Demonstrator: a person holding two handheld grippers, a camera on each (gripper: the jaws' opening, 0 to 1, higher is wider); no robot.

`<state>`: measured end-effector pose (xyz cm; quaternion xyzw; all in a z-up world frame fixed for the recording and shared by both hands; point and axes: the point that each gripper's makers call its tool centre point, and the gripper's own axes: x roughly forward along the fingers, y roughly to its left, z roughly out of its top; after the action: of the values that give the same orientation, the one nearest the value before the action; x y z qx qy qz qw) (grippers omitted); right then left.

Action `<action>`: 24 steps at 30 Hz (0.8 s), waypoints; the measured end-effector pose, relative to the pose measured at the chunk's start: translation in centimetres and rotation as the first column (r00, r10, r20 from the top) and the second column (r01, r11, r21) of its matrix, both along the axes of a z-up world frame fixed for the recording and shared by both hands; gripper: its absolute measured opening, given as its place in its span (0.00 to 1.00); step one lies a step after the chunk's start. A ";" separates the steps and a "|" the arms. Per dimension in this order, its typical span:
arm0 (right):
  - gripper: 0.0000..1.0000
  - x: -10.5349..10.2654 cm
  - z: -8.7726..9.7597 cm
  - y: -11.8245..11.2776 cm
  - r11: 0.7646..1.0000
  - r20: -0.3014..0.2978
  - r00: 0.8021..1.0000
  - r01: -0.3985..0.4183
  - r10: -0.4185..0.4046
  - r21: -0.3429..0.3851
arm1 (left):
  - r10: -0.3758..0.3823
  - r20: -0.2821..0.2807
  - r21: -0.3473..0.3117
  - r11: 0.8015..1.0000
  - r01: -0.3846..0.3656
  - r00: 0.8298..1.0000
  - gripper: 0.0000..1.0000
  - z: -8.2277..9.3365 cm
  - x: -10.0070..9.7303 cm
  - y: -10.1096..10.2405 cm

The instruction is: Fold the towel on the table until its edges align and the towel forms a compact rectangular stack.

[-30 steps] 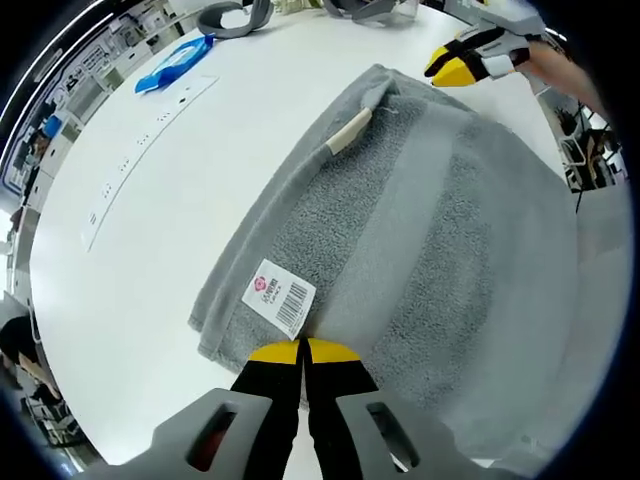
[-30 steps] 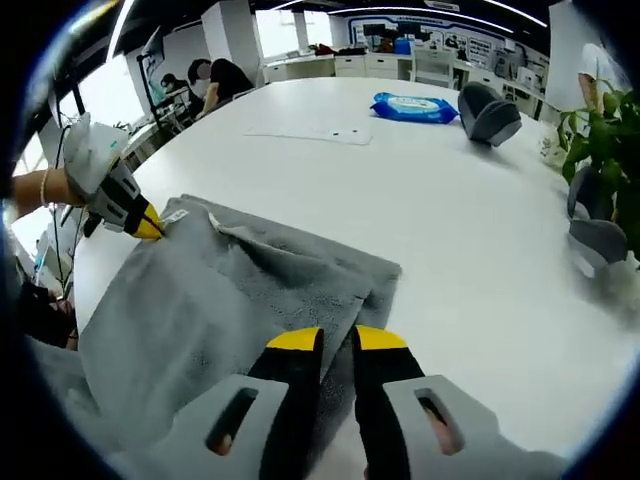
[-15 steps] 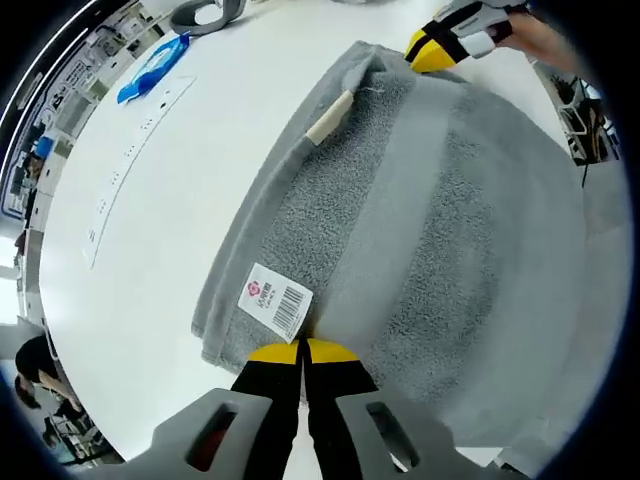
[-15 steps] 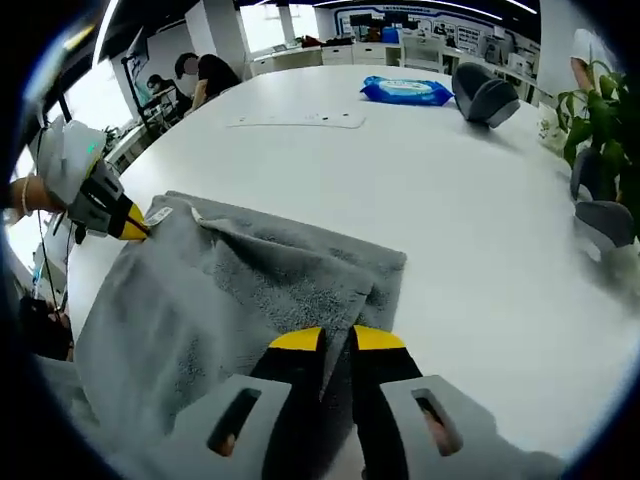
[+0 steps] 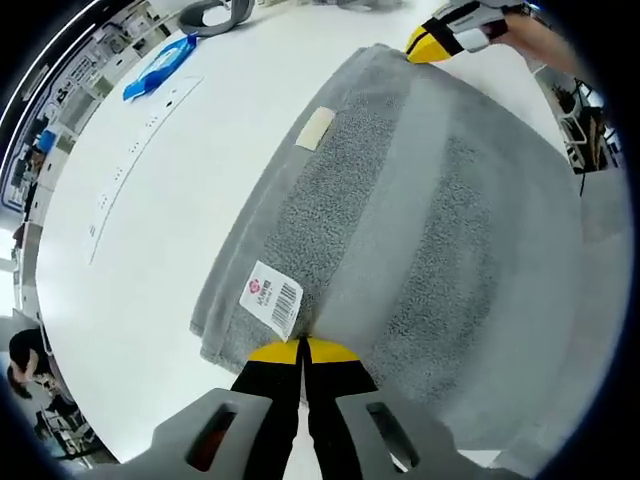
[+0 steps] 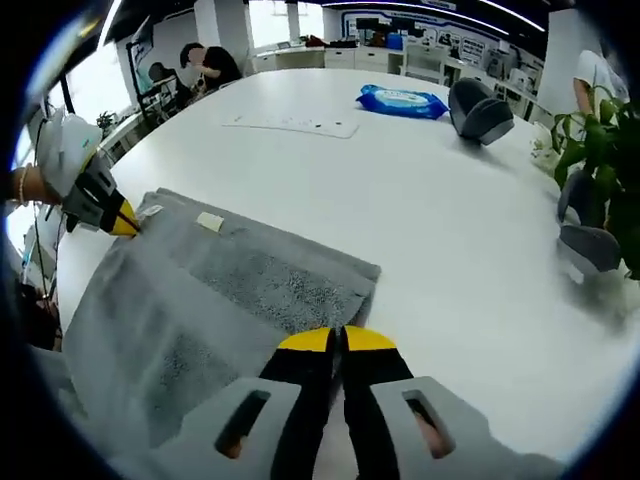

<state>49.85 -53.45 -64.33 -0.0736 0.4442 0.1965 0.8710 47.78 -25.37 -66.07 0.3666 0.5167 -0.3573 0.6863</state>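
Note:
The grey towel (image 5: 420, 220) lies folded over on the white table (image 5: 170, 200), flat and stretched between both grippers. Its barcode label (image 5: 272, 300) and a beige tag (image 5: 316, 127) face up. My left gripper (image 5: 302, 346) is shut on the near corner beside the label. The right gripper (image 5: 422, 45) holds the far corner. In the right gripper view, the right gripper (image 6: 337, 340) is shut on the towel (image 6: 230, 290) at its corner, and the left gripper (image 6: 122, 222) pinches the opposite corner in a person's hand.
A blue wipes packet (image 6: 405, 98), a white paper strip (image 6: 290, 123) and grey curved objects (image 6: 482, 110) lie farther out on the table (image 6: 440, 220). A green plant (image 6: 600, 140) stands at the right. The towel's side hangs over the table edge (image 5: 560, 380).
The raised fold along the towel's edge has been pulled flat and the beige tag now lies flat. The right gripper's jaws, slightly apart before, have closed on the towel.

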 end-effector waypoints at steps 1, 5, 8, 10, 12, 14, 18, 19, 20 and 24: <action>0.00 0.1 -0.1 0.0 1.000 -0.003 1.000 0.002 -0.002 0.002 | 0.001 -0.001 -0.003 1.000 -0.001 1.000 0.00 0.0 0.0 0.0; 0.00 0.0 -0.7 0.1 1.000 -0.010 1.000 -0.009 0.009 -0.028 | 0.007 -0.002 -0.014 1.000 -0.007 1.000 0.00 0.0 0.0 0.0; 0.01 -0.1 -0.7 0.3 0.999 -0.004 1.000 -0.015 0.015 -0.041 | 0.007 0.004 -0.017 1.000 -0.007 1.000 0.00 0.0 0.0 0.0; 0.02 -0.1 -0.4 0.2 0.999 0.005 1.000 -0.014 0.014 -0.045 | 0.009 0.010 -0.018 1.000 -0.008 1.000 0.00 0.0 0.0 0.0; 0.04 -0.2 0.0 0.0 0.999 0.017 1.000 -0.009 0.010 -0.042 | 0.006 0.014 -0.011 1.000 -0.005 1.000 0.00 0.0 0.0 -0.1; 0.04 -0.3 1.0 -0.5 0.999 0.045 0.999 0.008 -0.007 -0.039 | -0.005 0.016 0.006 1.000 0.005 1.000 0.00 0.0 -0.1 -0.1; 0.04 -1.7 3.5 -1.1 0.998 0.092 0.994 0.054 -0.057 0.039 | 0.007 0.002 -0.021 1.000 -0.007 1.000 0.00 0.0 0.0 0.0; 0.03 -2.8 4.3 -1.7 0.996 0.110 0.991 0.073 -0.077 0.043 | 0.013 0.000 -0.030 0.999 -0.013 1.000 0.00 0.0 0.0 0.1; 0.03 -3.4 4.8 -2.0 0.995 0.125 0.989 0.079 -0.085 0.054 | 0.023 -0.003 -0.052 0.998 -0.023 1.000 0.00 0.0 0.0 0.1; 0.04 -8.0 6.1 -1.9 0.994 0.127 0.990 0.053 -0.065 0.094 | 0.059 0.000 -0.117 0.991 -0.058 0.998 0.01 0.1 0.0 0.2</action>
<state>41.83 -55.39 -58.23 -0.0333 0.3794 0.1854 0.9058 47.82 -25.18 -66.01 0.3111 0.5045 -0.3660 0.7175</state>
